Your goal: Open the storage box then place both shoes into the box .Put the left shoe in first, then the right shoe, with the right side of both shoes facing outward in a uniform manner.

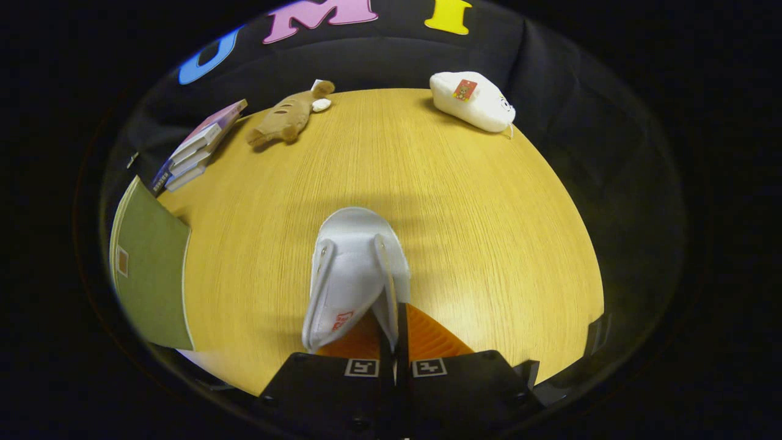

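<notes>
Between the fingers of the claw (394, 342), closed together: the side wall of a white slipper (354, 269), pinched near the heel opening, both fingers pressing on it. Slipper held toe away from the camera, opening turned back toward the claw, a small red mark on the inner lining. Raised off the tabletop or resting on it: cannot tell, though a soft shadow lies on the wood beyond the toe. Left or right shoe: cannot tell from this angle.

Just beside the claw, off to one side and near the tabletop's front edge: a green panel with pale rim (153, 269), bearing a small square tag; possibly the storage box or its lid, seen only in part, so open or closed cannot be judged.

Under everything: wooden tabletop (489, 201), light oak grain, bare across the middle.

Farther, beyond the green panel: a stack of books (198, 146), spines angled toward the centre.

Far edge, beyond the slipper: brown plush toy (287, 116) lying on its side; well apart from it, a white plush pouch (473, 101) with a red tag on top.

Progress, as a judgement: one shoe in hand and apparently in transit, not yet placed. Remaining, as far as can be judged: setting this shoe into the box with its right side outward, then handling the second shoe likewise. Box opening: unconfirmed.
</notes>
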`<state>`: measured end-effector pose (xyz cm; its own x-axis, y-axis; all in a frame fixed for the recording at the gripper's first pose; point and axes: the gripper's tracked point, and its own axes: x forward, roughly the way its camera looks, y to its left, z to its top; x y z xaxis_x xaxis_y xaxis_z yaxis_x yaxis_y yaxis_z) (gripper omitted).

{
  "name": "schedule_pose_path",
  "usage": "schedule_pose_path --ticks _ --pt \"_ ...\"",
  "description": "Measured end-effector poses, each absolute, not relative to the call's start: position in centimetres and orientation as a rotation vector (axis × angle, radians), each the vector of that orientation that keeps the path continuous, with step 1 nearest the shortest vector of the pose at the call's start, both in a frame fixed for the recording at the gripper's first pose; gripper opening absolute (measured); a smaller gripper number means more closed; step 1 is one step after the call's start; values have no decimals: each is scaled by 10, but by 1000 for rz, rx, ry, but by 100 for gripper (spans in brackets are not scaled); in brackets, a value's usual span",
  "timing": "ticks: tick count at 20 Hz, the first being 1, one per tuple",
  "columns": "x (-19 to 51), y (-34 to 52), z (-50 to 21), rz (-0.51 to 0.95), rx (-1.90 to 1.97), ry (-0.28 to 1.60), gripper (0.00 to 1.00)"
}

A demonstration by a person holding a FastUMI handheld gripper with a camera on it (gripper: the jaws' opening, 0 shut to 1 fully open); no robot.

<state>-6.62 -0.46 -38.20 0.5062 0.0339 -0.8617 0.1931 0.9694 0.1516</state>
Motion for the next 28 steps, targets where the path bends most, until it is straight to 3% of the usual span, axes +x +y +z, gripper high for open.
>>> schedule_pose_path --ticks 15,28 --pt "-45 65 -256 -43 369 831 5" --pt "-16 223 -121 261 367 684 5"
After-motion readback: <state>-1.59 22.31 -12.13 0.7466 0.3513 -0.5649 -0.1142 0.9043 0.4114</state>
